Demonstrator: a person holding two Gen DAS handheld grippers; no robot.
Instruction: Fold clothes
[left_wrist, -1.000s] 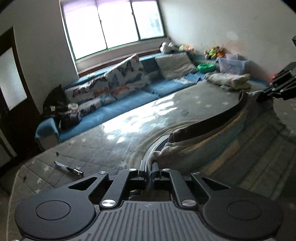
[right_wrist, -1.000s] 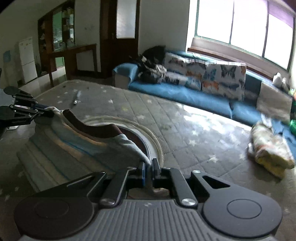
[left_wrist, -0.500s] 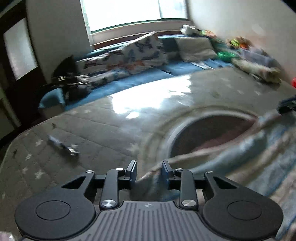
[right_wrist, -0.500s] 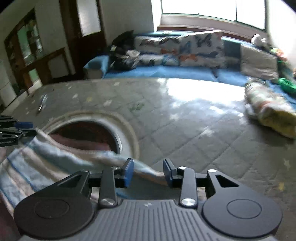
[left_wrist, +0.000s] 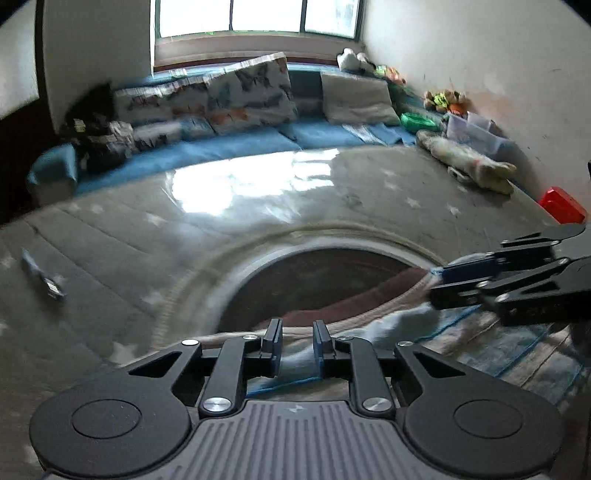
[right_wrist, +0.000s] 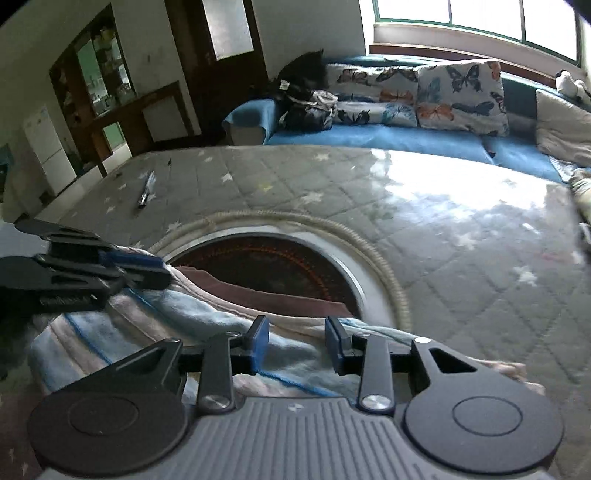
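A striped garment (right_wrist: 147, 325) in pale blue and beige, with a brown band (right_wrist: 258, 295) along its far edge, lies on the grey star-quilted mat (right_wrist: 424, 229). My right gripper (right_wrist: 297, 332) stands open just over the garment's right edge, and cloth shows in the gap without the pads pressing it. My left gripper (left_wrist: 297, 332) hovers over the left edge. Its jaws are closing, a gap remains, and the garment (left_wrist: 498, 350) lies under them unpinched. Each gripper appears in the other's view: the right gripper (left_wrist: 437, 284) and the left gripper (right_wrist: 164, 273).
A dark round patch (left_wrist: 317, 280) with a pale rim lies in the mat beyond the garment. A small pen-like tool (right_wrist: 146, 188) lies far left. A blue sofa (right_wrist: 369, 138) with butterfly cushions lines the back. At right are a rolled blanket (left_wrist: 469, 162) and a red box (left_wrist: 561, 205).
Both grippers were shut on the garment's raised edge a second ago. They sank toward the mat and opened, and the garment now lies flat. The left jaws have since narrowed.
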